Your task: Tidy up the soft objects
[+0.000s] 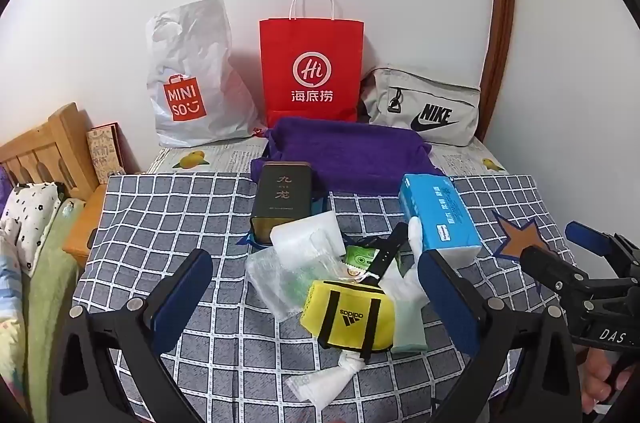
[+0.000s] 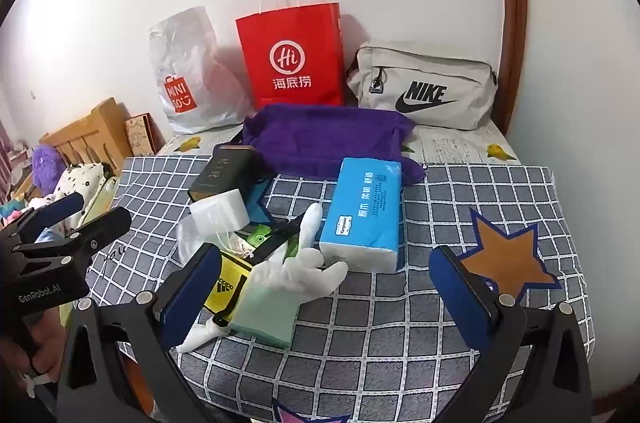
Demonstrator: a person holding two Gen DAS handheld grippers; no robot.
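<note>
A pile lies on the checked cloth (image 1: pixel 160 215): a yellow adidas mini bag (image 1: pixel 348 315) (image 2: pixel 224 287), a white glove (image 2: pixel 304 263), a green cloth (image 2: pixel 264 319), clear plastic bags (image 1: pixel 272 279) and a white foam block (image 1: pixel 308 235). A blue tissue pack (image 1: pixel 438 219) (image 2: pixel 364 215) lies to the right of it. Behind are a dark tin (image 1: pixel 282 199) and a purple towel (image 1: pixel 348 151). My left gripper (image 1: pixel 316 263) hovers open over the pile, holding nothing. My right gripper (image 2: pixel 326 255) stands open and empty in front of the glove and tissue pack.
Against the wall stand a white Miniso plastic bag (image 1: pixel 188 79), a red paper bag (image 1: pixel 312 71) and a grey Nike pouch (image 1: pixel 424 107). A wooden headboard (image 1: pixel 44 147) and bedding lie off the left edge. A brown door frame (image 1: pixel 500 23) rises at right.
</note>
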